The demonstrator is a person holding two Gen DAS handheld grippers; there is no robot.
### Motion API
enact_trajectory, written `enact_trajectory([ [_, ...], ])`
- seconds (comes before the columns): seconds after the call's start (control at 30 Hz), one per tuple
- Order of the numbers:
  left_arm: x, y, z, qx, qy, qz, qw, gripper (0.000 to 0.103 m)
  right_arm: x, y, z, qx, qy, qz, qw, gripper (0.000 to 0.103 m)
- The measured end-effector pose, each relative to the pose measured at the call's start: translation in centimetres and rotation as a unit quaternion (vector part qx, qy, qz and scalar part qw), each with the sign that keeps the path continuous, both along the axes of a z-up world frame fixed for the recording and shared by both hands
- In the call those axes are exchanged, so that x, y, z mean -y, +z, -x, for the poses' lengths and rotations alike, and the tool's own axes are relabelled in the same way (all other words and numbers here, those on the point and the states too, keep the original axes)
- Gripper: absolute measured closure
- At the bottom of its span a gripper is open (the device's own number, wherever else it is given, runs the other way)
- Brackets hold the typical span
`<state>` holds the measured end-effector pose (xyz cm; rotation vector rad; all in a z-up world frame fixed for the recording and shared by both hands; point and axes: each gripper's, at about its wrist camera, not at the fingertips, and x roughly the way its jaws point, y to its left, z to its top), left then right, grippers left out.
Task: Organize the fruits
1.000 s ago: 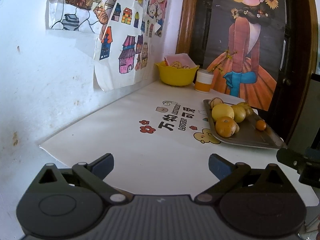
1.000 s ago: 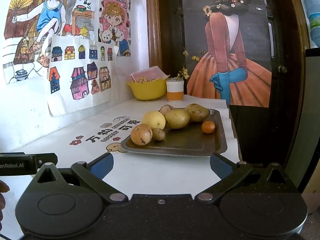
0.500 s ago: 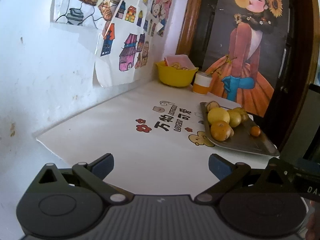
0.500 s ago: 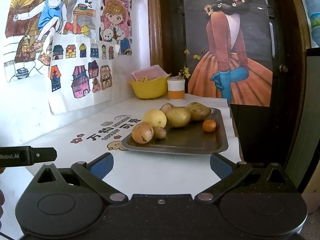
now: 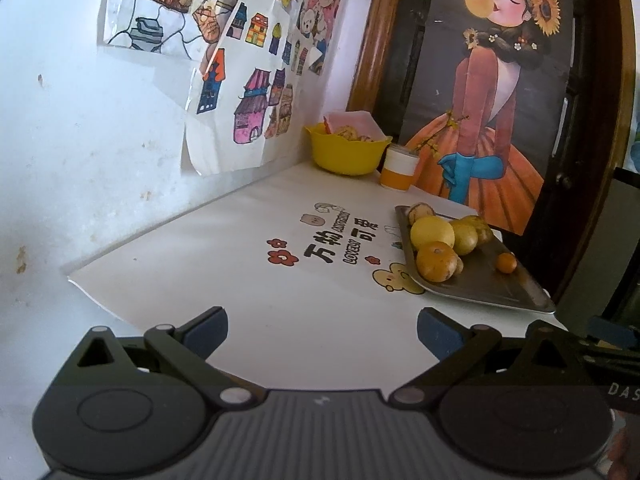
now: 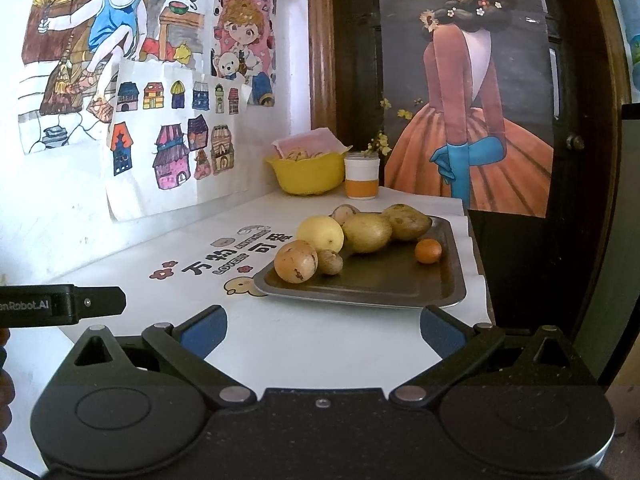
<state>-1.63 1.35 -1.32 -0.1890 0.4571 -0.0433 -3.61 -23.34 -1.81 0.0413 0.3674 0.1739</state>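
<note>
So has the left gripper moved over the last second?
Yes. In its own view the metal tray, the yellow bowl and the wall drawings sit differently in frame, while the tray keeps its place on the printed mat; the left gripper tilted and swung leftward, jaws open.

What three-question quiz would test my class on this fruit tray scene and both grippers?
1. True or false: the left gripper holds a fruit.
2. Which fruit sits alone on the metal tray? A) small orange fruit B) round yellow fruit
3. What stands right beside the yellow bowl?

Key: 1. False; both it and the right gripper are open and empty. 2. A. 3. A white and orange cup.
</note>
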Motion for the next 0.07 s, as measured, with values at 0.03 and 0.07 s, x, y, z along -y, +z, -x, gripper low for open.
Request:
enact_trajectory([
  [0.03,0.01,-0.01,-0.02,-0.001,0.0,0.0,1.0,0.0,-0.01,-0.02,0.01,0.0,0.0,0.0,1.0,0.001],
  [0.07,0.01,-0.01,-0.01,0.0,0.001,0.0,1.0,0.0,-0.02,-0.05,0.01,-0.001,0.0,0.001,1.0,0.001],
])
